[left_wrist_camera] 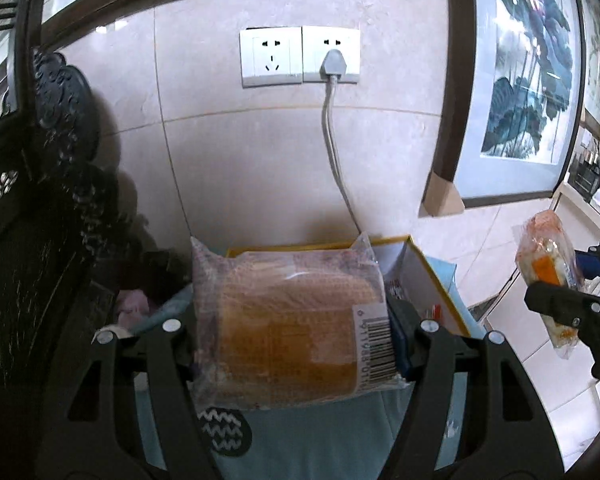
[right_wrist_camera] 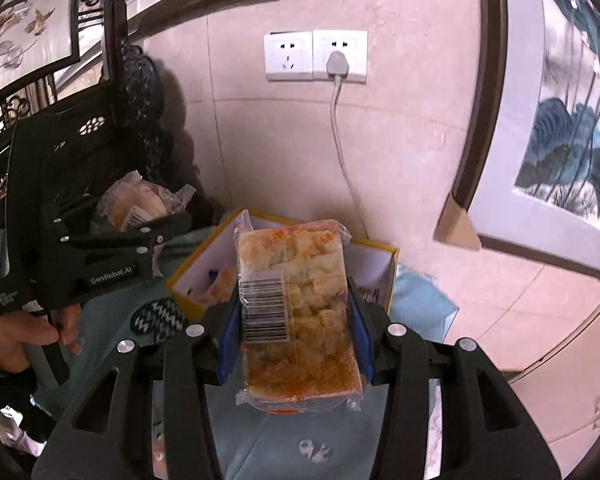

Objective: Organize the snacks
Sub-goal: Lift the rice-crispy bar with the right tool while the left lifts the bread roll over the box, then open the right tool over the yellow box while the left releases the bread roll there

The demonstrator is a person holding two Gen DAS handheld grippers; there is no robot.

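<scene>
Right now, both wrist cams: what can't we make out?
- Yellow box contents: left wrist view, blocked by the bread packet in the left claw; right wrist view shows only a corner of the inside, past the rice-cracker packet in the right claw.
- Packet print: barcodes visible, text too small and glare-washed.
- Cable end: drops behind the box.
- Surface under the blue cloth: covered, cut off by the frame.

Beige tiled wall (left_wrist_camera: pixel 260 160) w/ dbl socket (left_wrist_camera: pixel 299 56), framed paintings (left_wrist_camera: pixel 528 80)
</scene>
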